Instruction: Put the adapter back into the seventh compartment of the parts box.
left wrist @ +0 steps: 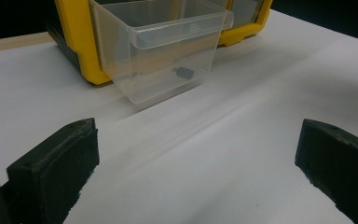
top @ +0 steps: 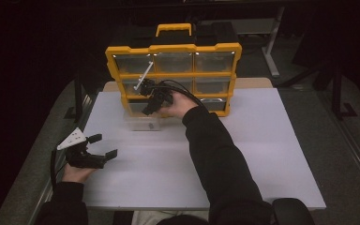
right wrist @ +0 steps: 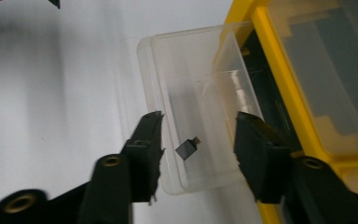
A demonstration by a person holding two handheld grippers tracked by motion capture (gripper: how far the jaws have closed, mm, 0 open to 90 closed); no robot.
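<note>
A yellow organizer (top: 173,49) with clear drawers stands upright at the back of the white table (top: 262,154). One clear drawer (top: 142,123) is pulled out onto the table at the organizer's lower left. A small dark part (right wrist: 186,150) lies on the floor of the drawer (right wrist: 191,60). My right gripper (right wrist: 199,119) hangs open above that drawer, its jaws on either side of the part and holding nothing. Its arm reaches across the table to it (top: 147,108). My left gripper (top: 104,146) rests open near the table's front left, facing the drawer (left wrist: 168,51) and the part (left wrist: 182,71) from a distance.
The organizer's yellow frame (right wrist: 279,70) runs along the drawer's right side in the right gripper view. A tan board edge (top: 253,83) shows behind the white table. Bare white surface lies between my left gripper (left wrist: 198,140) and the drawer. The surroundings are dark.
</note>
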